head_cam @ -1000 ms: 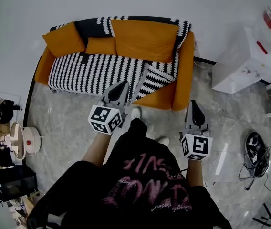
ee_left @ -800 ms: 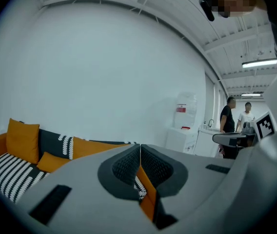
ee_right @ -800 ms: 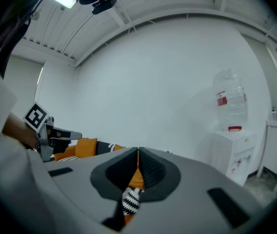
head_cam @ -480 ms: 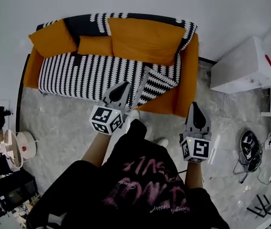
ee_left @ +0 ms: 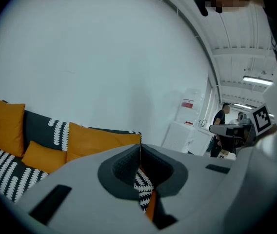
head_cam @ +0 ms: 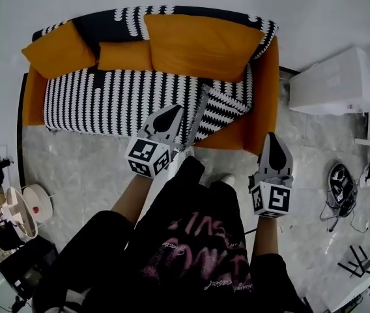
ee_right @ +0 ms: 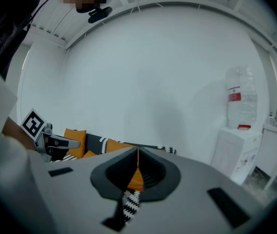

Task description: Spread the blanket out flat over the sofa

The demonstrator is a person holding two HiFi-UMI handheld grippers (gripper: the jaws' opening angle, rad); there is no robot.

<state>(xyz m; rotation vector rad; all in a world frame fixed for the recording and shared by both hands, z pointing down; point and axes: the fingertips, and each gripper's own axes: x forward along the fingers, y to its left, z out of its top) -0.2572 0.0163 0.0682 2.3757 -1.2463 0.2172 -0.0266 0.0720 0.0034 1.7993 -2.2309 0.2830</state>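
An orange sofa (head_cam: pixel 263 90) stands against the wall with three orange cushions (head_cam: pixel 198 44) on it. A black-and-white patterned blanket (head_cam: pixel 120 93) covers its seat and back. The blanket's front right corner (head_cam: pixel 221 106) is folded back, baring orange seat beside the right arm. My left gripper (head_cam: pixel 170 115) is shut and empty; it hovers in front of the seat near that fold. My right gripper (head_cam: pixel 273 141) is shut and empty too, and it points at the sofa's right arm. In the left gripper view the meeting jaw tips (ee_left: pixel 139 149) frame the blanket (ee_left: pixel 142 186) below.
A white cabinet (head_cam: pixel 341 83) stands right of the sofa, with a large water bottle (ee_right: pixel 240 104) behind it. Cables and dark gear (head_cam: pixel 341 197) lie on the marble floor at right. A small round stand (head_cam: pixel 25 204) sits at lower left. Other people stand far off (ee_left: pixel 221 121).
I have stepped closer to the sofa, which sits larger and further left in the head view. Both grippers moved forward with me and stayed shut.
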